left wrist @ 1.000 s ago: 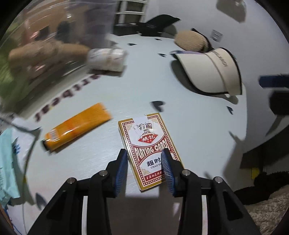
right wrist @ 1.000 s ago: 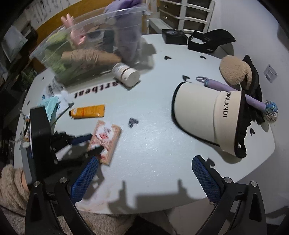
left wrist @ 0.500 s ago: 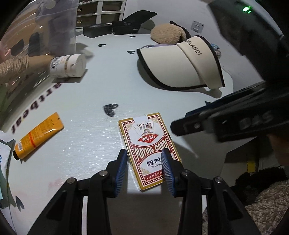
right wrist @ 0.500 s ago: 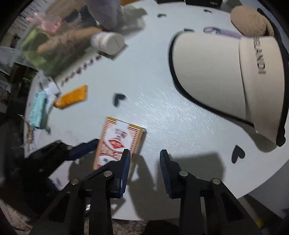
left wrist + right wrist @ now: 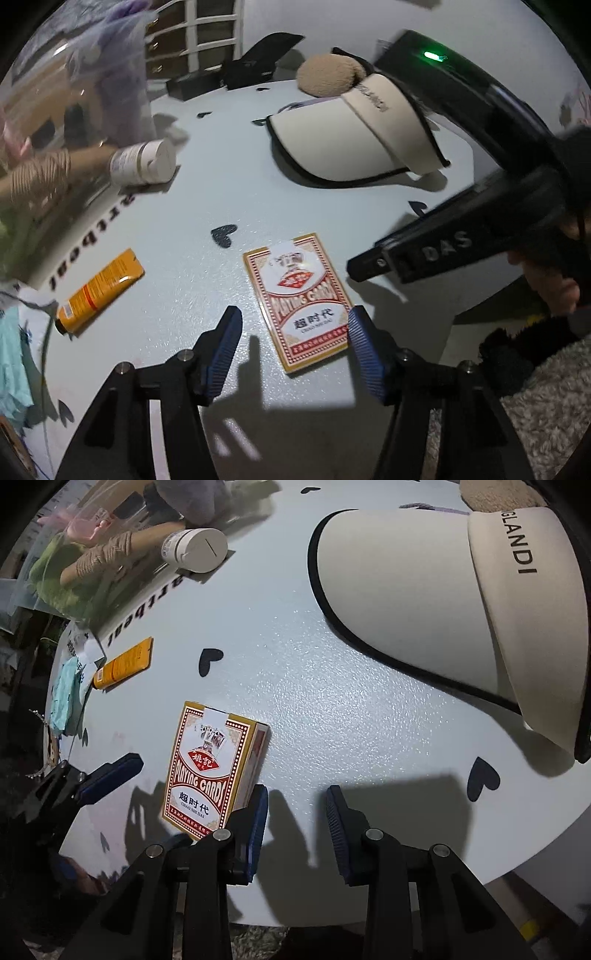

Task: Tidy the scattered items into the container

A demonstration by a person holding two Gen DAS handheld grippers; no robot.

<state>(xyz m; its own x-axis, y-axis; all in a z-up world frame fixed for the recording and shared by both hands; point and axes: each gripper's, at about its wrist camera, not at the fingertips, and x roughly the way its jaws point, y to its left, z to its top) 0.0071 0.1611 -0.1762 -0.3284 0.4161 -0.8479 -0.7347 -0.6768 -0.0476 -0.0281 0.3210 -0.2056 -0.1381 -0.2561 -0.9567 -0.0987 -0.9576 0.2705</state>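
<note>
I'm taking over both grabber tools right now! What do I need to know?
Left tool: jaws opening, with the card box between them, not gripped.
Right tool: open, with nothing between its jaws; the card box lies just beside one finger.
Lying on the table: card box, orange tube, white bottle, cream visor.
Done: some things already sit in the clear container at the table's far side.
Left to do: probably grip the card box and carry it to the container, then do the same with the others.
</note>
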